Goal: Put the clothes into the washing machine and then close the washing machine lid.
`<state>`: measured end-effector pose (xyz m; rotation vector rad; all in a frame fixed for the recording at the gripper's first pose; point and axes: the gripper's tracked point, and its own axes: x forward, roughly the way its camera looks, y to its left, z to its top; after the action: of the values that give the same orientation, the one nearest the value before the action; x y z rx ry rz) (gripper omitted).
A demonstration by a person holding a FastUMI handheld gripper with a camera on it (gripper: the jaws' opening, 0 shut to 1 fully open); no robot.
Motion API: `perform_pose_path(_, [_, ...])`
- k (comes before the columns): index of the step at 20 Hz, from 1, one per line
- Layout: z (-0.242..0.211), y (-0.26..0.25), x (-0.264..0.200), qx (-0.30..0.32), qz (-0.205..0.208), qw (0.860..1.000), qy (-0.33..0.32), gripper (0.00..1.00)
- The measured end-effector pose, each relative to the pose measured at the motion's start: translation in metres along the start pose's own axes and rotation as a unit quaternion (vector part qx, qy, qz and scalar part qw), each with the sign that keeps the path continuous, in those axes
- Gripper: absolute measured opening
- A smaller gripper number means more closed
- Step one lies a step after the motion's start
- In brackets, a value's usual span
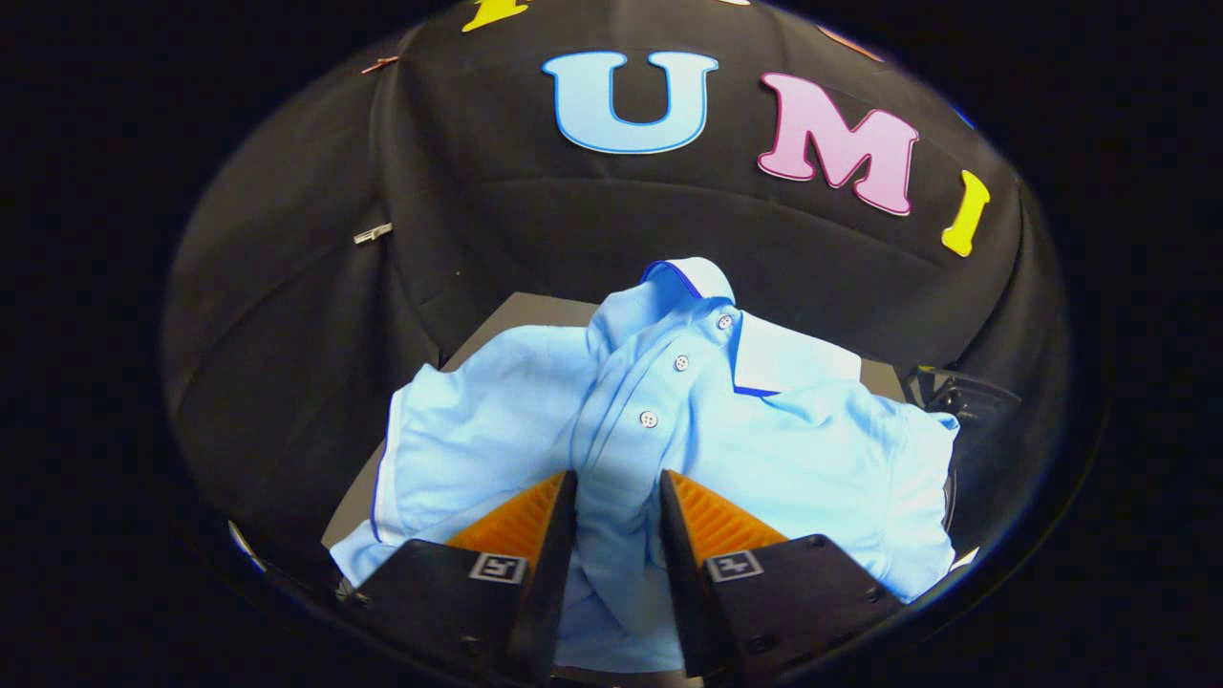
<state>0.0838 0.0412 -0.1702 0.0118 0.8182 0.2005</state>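
The light blue polo shirt (669, 430) lies crumpled across the middle and lower part of the frame on a dark table (516, 315), collar toward the upper centre. The tool (618, 487) has its two fingers pinched on a ridge of fabric below the buttons, so it looks to be gripping the shirt. To do the lift well, keep the pinch firm and raise straight up so the sleeves trail clear. I cannot make out the washing machine.

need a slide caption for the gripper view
Gripper fingers pinch a raised fold of a light blue polo shirt lying on a dark surface.
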Motion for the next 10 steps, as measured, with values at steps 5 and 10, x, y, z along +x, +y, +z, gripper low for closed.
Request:
perform_pose_path(5, [-0.001, -0.012, 0.001, 0.048, 0.007, 0.998, 0.027, 0.15])
perform_pose_path(10, [0.003, -0.016, -0.001, 0.005, -0.034, 0.999, 0.010, 0.05])
